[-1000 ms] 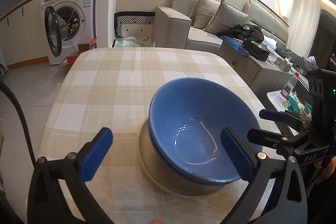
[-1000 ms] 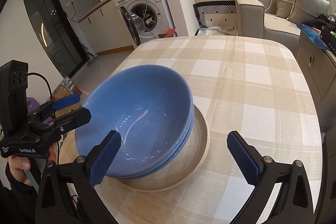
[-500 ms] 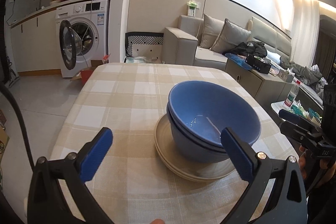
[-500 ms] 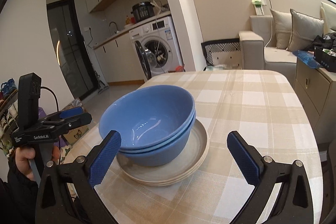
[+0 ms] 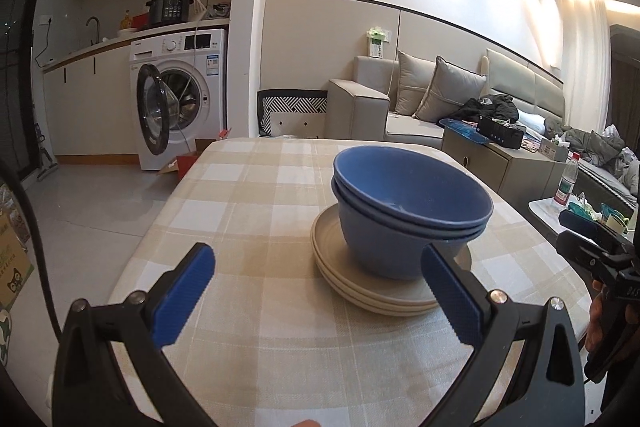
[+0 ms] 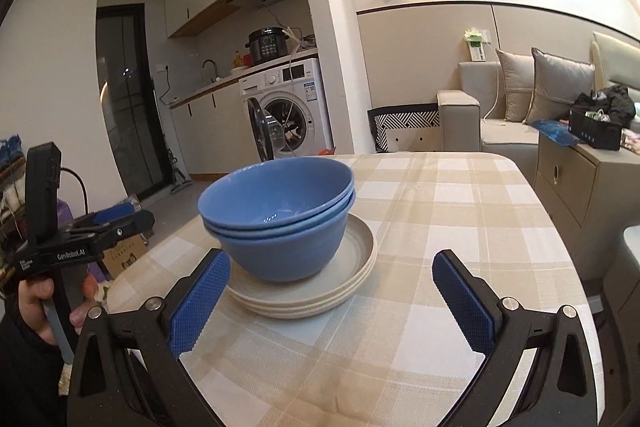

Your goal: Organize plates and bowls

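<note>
Left wrist view: your left hand-held gripper [image 5: 316, 301] is spread wide and holds nothing. It hovers over the near part of the desk [image 5: 256, 211], clear of the crockery.
Task things, left view: the blue bowls [image 5: 408, 215] sit nested, upright, on the stack of beige plates [image 5: 372, 291], which rests on the checked cloth just right of centre. The right blue pad overlaps the plates' near edge in the picture; you cannot tell whether it touches.
Only here: your right hand-held gripper [image 5: 588, 231] shows from the side at the right edge, beyond the desk's corner, with a water bottle [image 5: 566, 183] on a low table behind it.
Right wrist view: your right hand-held gripper [image 6: 332, 297] is also spread and empty, aimed past the stack's right side.
Task things, right view: the same bowls [image 6: 280, 219] and plates [image 6: 320, 293] stand left of centre, near the desk's left edge.
Only here: three bowl rims can be counted, and your left hand [image 6: 44, 307] shows gripping its tool beside the desk.
Step in hand: the stacking looks finished, bowls on plates, both tools off.
Next move: probably none on this pile; if you shift it, grip the plates from both sides and keep it level, since the tall bowls could slide.
</note>
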### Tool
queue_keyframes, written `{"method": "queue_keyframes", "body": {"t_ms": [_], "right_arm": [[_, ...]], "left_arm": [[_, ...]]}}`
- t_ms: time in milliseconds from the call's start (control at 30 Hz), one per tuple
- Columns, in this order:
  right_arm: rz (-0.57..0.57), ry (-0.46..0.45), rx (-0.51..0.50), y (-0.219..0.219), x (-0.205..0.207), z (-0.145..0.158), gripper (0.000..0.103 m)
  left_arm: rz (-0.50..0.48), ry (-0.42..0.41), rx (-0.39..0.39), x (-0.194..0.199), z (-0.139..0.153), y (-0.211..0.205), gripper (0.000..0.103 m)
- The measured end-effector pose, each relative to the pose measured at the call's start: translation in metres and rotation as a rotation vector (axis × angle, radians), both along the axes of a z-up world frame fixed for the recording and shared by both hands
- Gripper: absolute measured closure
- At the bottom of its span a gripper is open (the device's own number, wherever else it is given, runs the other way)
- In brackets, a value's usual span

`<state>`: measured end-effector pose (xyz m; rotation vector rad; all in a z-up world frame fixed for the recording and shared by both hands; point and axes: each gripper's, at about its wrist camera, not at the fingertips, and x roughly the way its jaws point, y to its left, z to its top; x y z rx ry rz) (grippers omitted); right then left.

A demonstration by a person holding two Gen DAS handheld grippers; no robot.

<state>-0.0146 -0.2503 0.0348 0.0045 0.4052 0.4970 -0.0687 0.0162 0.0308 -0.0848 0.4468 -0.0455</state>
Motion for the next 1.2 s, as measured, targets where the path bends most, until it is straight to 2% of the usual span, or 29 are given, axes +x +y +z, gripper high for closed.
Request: {"method": "queue_keyframes", "body": {"t_ms": [133,233,367,600,800,1200], "right_arm": [[0.002,-0.036,-0.012,0.004,-0.015,-0.007,0.000],[0.014,-0.047,0.014,0.003,-0.020,-0.011,0.000],[0.019,-0.055,0.038,0.002,-0.026,-0.015,0.000],[0.033,-0.077,-0.013,0.012,-0.039,-0.021,0.000],[0.051,-0.072,-0.043,0.020,-0.040,-0.028,0.000],[0.059,-0.073,-0.032,0.021,-0.037,-0.030,0.000]], "left_arm": [[0.005,-0.001,0.002,-0.008,-0.007,0.001,0.000],[0.007,-0.004,-0.021,-0.012,-0.012,0.005,0.000],[0.006,-0.014,-0.015,-0.017,-0.018,0.005,0.000],[-0.003,-0.015,-0.008,-0.021,-0.022,0.003,0.000],[-0.005,-0.025,0.001,-0.027,-0.021,0.000,0.000],[-0.005,-0.031,-0.005,-0.028,-0.017,0.001,0.000]]}}
